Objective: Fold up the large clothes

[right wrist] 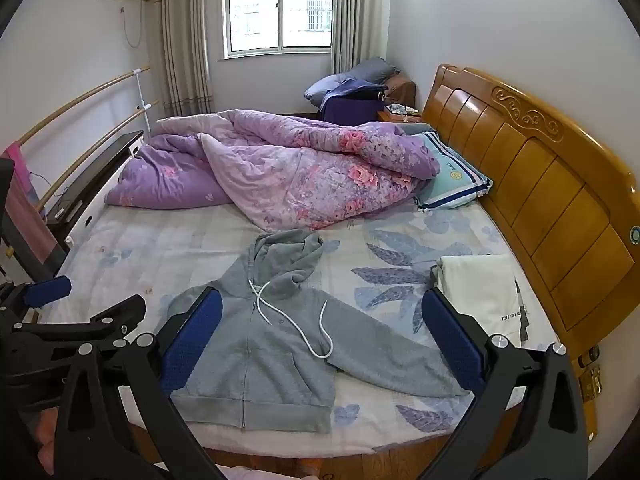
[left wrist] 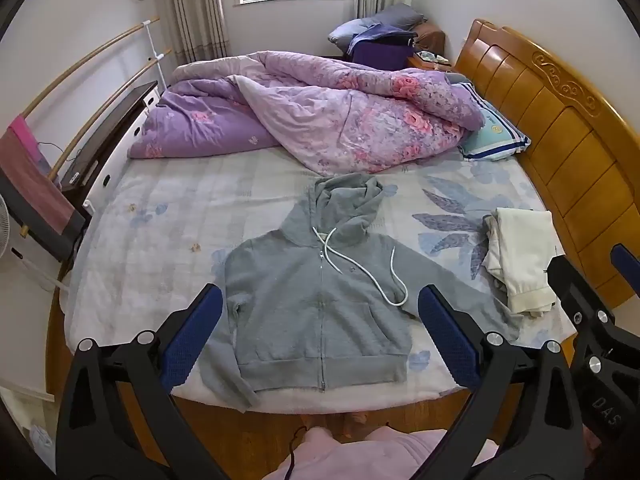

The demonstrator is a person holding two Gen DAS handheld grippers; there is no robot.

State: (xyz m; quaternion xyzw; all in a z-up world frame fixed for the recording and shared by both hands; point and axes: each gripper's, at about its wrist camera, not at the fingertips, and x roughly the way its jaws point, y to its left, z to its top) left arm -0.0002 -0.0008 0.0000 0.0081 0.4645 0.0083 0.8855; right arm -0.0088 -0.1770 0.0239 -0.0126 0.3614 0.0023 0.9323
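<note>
A grey zip hoodie [left wrist: 304, 300] lies flat, front up, on the bed near its front edge, hood pointing away, white drawstrings across the chest. One sleeve stretches out to the right; the other hangs down along the left side. It also shows in the right wrist view [right wrist: 256, 344]. My left gripper [left wrist: 320, 332] is open and empty, held above the hoodie's lower half. My right gripper [right wrist: 320, 340] is open and empty, held above the right sleeve. The right gripper also shows in the left wrist view [left wrist: 592, 300], at the right edge.
A folded cream garment [left wrist: 520, 256] lies on the bed to the right, near the wooden headboard [left wrist: 560, 120]. A crumpled purple floral quilt [left wrist: 320, 120] and a striped pillow [left wrist: 492, 136] fill the far half. A dark cabinet [left wrist: 108, 136] stands left.
</note>
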